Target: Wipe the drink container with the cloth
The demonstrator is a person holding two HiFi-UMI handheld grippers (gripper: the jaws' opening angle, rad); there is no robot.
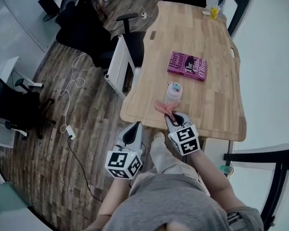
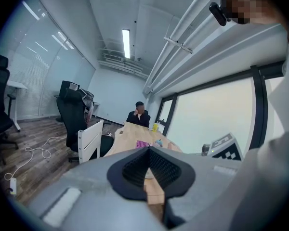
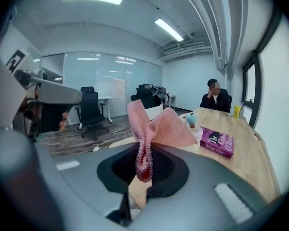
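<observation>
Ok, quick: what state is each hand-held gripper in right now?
Left hand-held gripper: closed, nothing between its jaws.
Right hand-held gripper: closed on the cloth.

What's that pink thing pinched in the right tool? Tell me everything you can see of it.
It is a pink cloth, soft, crumpled and with a knobbly woven texture. The right hand-held gripper is shut on one bunched edge, and the rest fans up and outward past the jaws. It is held over the near end of the wooden table, just before the drink container; whether they touch cannot be told.
</observation>
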